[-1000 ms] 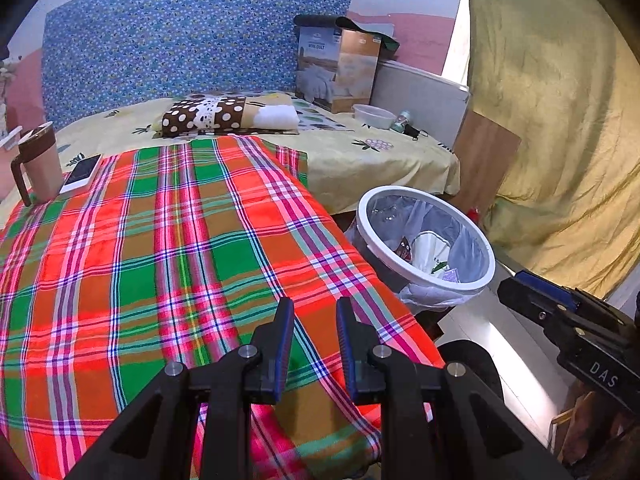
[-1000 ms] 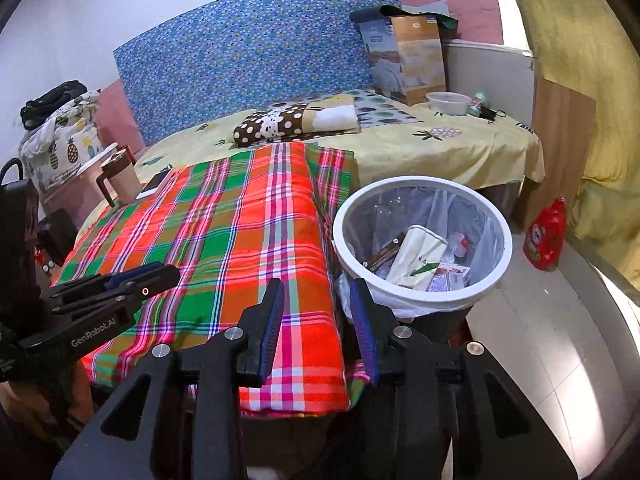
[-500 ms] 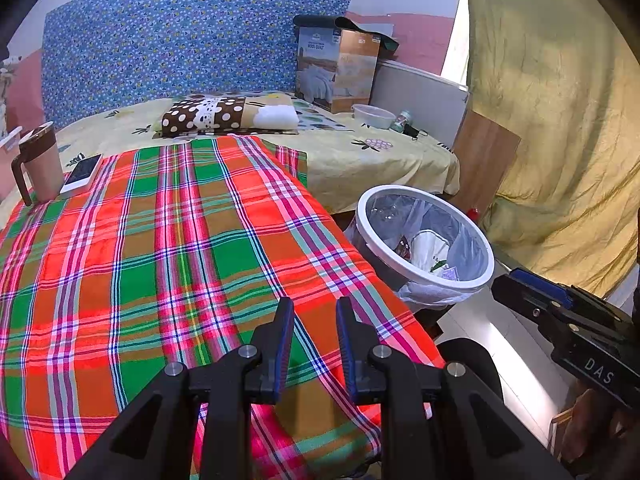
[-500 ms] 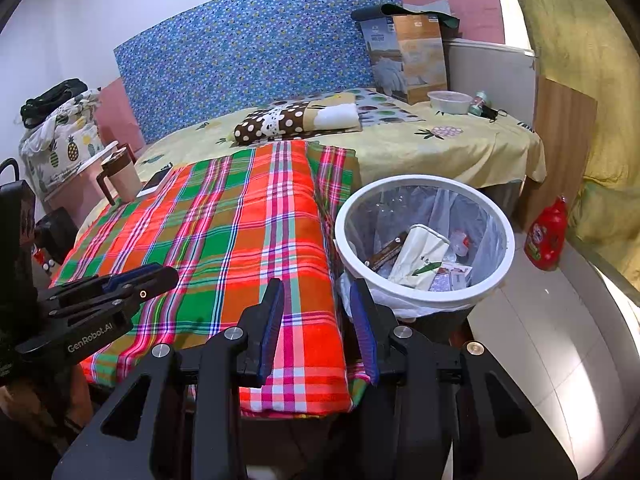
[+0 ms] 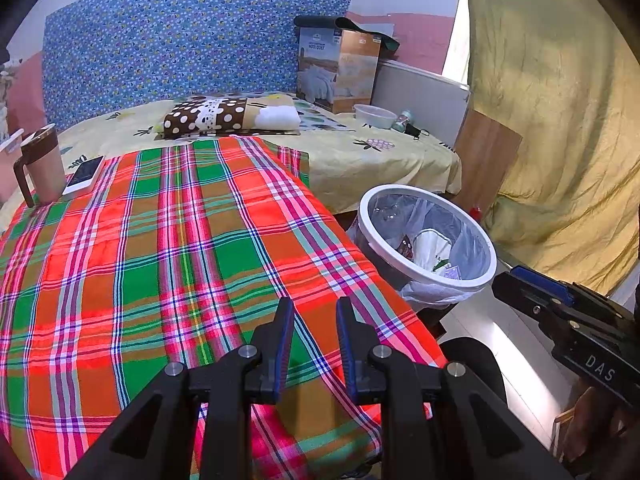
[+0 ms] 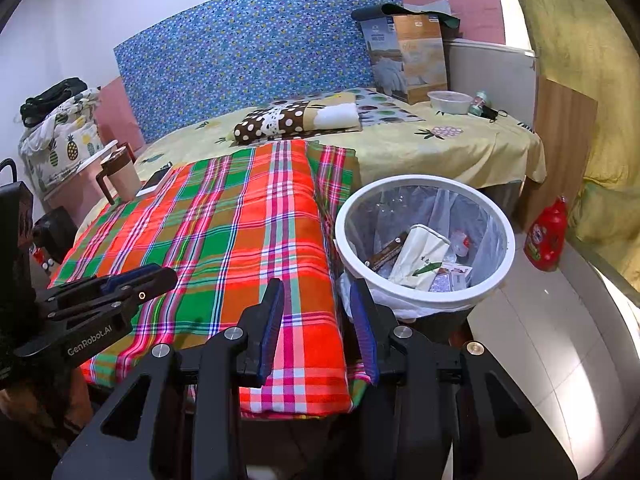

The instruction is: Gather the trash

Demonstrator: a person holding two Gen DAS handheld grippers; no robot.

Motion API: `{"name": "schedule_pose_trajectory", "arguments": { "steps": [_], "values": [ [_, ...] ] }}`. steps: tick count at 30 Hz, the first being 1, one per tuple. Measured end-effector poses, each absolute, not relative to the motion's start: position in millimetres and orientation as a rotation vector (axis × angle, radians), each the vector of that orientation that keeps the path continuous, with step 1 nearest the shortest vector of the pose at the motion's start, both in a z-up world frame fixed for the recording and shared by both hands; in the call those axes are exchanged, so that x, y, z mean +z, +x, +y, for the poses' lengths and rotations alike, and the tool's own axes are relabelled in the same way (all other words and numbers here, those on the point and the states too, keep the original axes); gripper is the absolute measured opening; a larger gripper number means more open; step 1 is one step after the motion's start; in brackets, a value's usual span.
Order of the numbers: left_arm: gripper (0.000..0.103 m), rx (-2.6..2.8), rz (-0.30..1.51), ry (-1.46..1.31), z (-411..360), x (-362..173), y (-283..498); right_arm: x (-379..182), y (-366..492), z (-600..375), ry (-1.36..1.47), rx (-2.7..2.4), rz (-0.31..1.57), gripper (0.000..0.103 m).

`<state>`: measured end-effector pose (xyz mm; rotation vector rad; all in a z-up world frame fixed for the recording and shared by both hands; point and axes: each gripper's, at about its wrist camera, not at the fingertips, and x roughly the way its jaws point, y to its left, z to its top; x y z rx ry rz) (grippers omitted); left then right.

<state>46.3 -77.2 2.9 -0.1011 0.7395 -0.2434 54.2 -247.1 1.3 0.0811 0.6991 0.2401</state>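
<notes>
While upright, mouth up: bin (image 6: 424,286) | left gripper (image 5: 311,312) parted, empty | right gripper (image 6: 316,300) parted, empty

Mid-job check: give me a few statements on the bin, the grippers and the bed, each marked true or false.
1. The left gripper holds a wrapper. False: it is open and holds nothing.
2. The trash bin already contains trash. True.
3. The right gripper is open. True.
4. The mug lies tipped over on the plaid blanket. False: it stands upright.
5. The red bottle sits on the bed. False: it stands on the floor.
</notes>
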Motion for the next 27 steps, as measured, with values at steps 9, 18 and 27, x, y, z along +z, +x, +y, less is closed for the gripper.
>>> {"name": "schedule_pose_trajectory", "arguments": {
  "steps": [9, 18, 27],
  "values": [
    [0.021, -0.240, 0.746, -0.100, -76.1, 1.9, 46.6, 0.5, 53.4, -245.6, 0.084, 0.240, 0.699, 0.037],
    [0.021, -0.241, 0.749, -0.104, -74.6, -0.1, 47.2, -1.6, 54.4, -244.0, 0.080, 0.244, 0.704, 0.037],
    [0.021, -0.236, 0.747, -0.101, -74.3, -0.5, 48.4, -1.4, 54.9, -243.9, 0.079, 0.244, 0.703, 0.037]
  ]
}}
